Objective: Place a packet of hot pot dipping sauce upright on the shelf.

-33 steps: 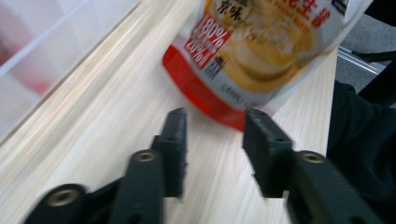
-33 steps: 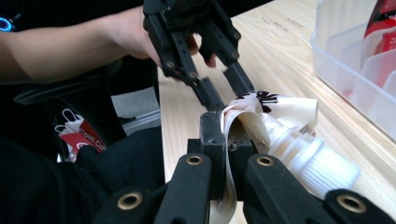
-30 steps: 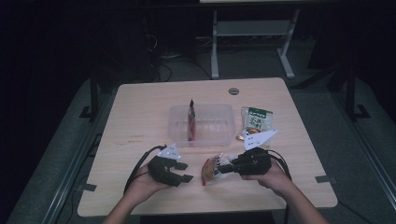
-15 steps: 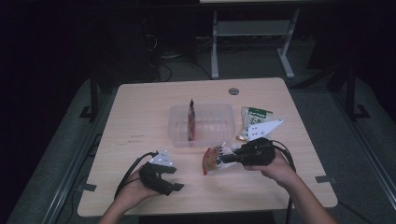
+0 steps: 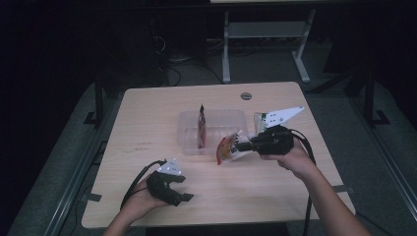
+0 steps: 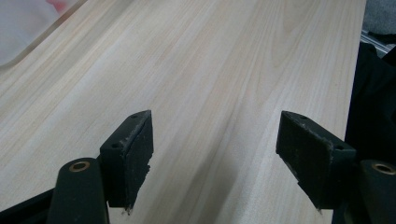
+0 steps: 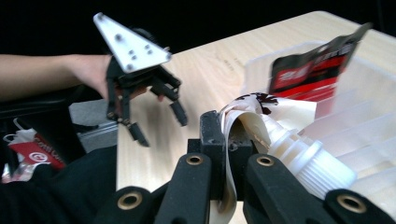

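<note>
Pouch (image 5: 227, 148), a spouted one with a white screw cap, is hanging clamped in the right tool (image 5: 242, 145), whose jaws are pressing together on its folded top; in the right gripper view the pouch (image 7: 261, 121) is bulging up between them. It is hovering just off the 5 o'clock corner of a clear plastic tray (image 5: 189, 129), which is holding a dark red packet (image 5: 201, 125) upright. At 7 o'clock on the desk (image 5: 147, 113), the left tool (image 5: 179, 191) is resting with jaws apart over bare wood.
</note>
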`<state>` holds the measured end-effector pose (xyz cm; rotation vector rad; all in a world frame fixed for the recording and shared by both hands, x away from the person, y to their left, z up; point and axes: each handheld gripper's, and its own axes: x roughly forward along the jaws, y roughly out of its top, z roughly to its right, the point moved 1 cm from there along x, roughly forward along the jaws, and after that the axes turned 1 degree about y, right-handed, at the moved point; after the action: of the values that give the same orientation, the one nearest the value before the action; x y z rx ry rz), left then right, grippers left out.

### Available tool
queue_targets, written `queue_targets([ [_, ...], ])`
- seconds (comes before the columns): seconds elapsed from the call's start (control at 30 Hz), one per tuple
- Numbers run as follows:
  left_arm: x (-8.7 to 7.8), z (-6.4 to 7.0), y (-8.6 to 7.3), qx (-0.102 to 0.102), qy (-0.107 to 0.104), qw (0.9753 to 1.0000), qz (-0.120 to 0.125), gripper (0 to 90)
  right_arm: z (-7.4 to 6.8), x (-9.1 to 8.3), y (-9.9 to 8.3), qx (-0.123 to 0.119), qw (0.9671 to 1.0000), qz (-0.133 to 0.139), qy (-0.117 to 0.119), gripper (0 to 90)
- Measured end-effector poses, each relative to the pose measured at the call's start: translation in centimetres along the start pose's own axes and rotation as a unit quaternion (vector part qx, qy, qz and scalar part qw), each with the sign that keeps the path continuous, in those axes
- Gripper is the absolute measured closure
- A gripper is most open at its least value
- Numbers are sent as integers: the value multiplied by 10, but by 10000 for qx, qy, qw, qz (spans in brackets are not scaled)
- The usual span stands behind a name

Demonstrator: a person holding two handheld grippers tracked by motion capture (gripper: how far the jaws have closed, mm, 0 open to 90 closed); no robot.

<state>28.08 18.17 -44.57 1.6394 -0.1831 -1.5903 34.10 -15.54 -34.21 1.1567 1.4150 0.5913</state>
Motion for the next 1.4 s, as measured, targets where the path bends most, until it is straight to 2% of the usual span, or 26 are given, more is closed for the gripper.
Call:
queue_targets([
  [0.17, 0, 0, 0, -13, -23, 10000, -24, 270, 14, -3, 11, -8, 9999, 19, -139, 893],
  [0.27, -1, -1, 0, 83, -16, 9999, -90, 270, 23, -4, 17, 18, 9998, 25, -204, 893],
  [0.43, -1, -2, -1, 39, -22, 10000, -56, 270, 39, -4, 24, 81, 9994, -7, -343, 893],
  [0.83, 0, -1, -2, -47, -41, 10000, -37, 271, 71, 0, 24, 301, 9980, -94, -547, 893],
  [1.0, 0, -2, -2, -14, -44, 10000, -81, 271, 75, 3, 21, 315, 9976, -170, -599, 893],
  [1.4, 0, -2, -2, -41, -74, 9999, -65, 271, 73, 19, 16, 231, 9972, -418, -567, 893],
])
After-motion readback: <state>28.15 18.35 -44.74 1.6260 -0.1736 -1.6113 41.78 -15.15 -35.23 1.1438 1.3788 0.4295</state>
